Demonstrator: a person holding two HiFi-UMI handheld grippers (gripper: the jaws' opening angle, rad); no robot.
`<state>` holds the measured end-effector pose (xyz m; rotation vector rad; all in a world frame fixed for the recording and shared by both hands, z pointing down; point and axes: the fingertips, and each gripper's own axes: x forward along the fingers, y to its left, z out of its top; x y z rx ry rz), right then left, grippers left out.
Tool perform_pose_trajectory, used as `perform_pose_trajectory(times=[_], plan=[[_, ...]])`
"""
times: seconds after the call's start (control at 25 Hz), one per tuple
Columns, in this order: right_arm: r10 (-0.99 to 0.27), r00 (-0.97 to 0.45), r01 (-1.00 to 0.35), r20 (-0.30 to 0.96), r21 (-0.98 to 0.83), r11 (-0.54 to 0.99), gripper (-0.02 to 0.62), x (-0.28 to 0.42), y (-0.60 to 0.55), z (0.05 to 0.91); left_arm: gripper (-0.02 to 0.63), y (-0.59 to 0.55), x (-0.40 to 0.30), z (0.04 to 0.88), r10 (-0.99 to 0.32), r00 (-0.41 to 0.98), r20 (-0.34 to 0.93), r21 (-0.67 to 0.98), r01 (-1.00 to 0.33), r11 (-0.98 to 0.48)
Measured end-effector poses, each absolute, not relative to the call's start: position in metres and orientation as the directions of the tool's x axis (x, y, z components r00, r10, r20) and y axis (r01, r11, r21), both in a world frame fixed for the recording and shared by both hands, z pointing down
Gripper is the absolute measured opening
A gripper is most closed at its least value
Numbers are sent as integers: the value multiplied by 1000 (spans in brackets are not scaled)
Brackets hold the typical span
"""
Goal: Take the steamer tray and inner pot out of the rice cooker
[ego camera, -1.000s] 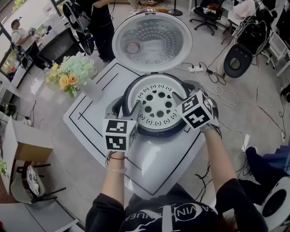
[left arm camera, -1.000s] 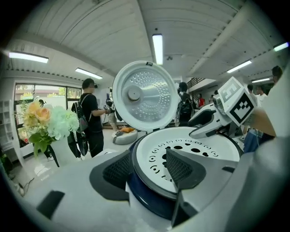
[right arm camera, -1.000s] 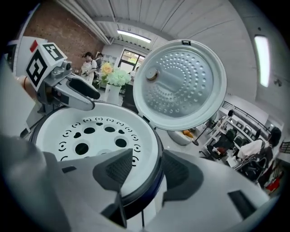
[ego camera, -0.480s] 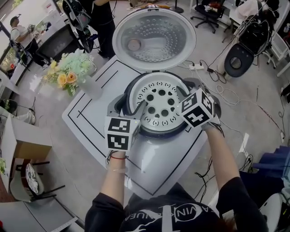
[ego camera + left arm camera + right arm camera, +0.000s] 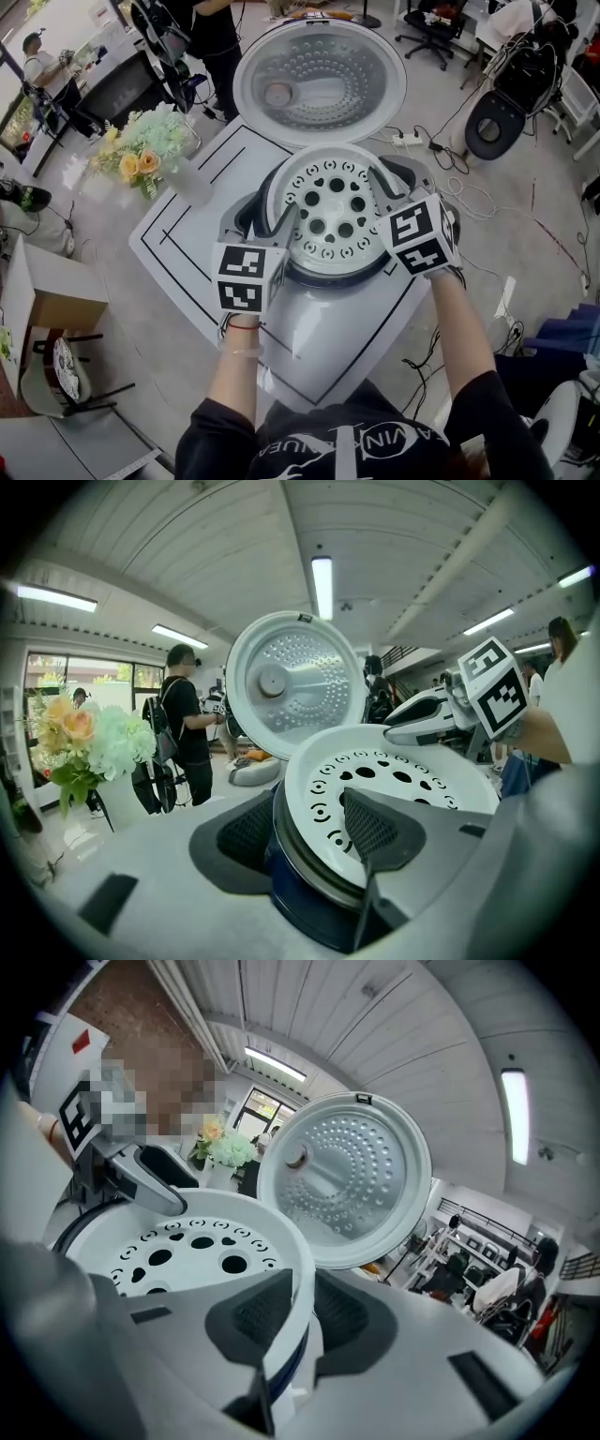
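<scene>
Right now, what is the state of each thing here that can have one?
Lid, open, upright.
Tray, on the pot, not yet out.
Pot, in the cooker, under the tray.
Left gripper, open; fingers just closing slightly, astride the tray rim.
Right gripper, shut on the tray rim; fingers just closed.
</scene>
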<state>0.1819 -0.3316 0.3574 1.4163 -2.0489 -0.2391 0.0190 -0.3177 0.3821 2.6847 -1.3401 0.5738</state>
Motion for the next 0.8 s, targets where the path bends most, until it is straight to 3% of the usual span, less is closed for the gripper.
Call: perform_pose_trajectory(times=[0.16, 0.28, 0.4, 0.8], plan=[[-911, -240, -812, 336, 445, 378, 67, 184, -325, 347, 225, -315, 21, 379, -749, 567, 343, -63, -781, -621], [-925, -250, -830, 288, 428, 357, 64, 184, -320, 337, 158, -312, 21, 378, -747, 577, 332, -48, -780, -624], [-930, -261, -839, 258, 417, 351, 63, 183, -316, 330, 138, -311, 20, 374, -755, 575, 314, -36, -788, -615], [-913, -288, -888, 289, 276, 367, 78, 187, -298, 339, 91, -304, 9, 347, -775, 612, 155, 37, -788, -615]])
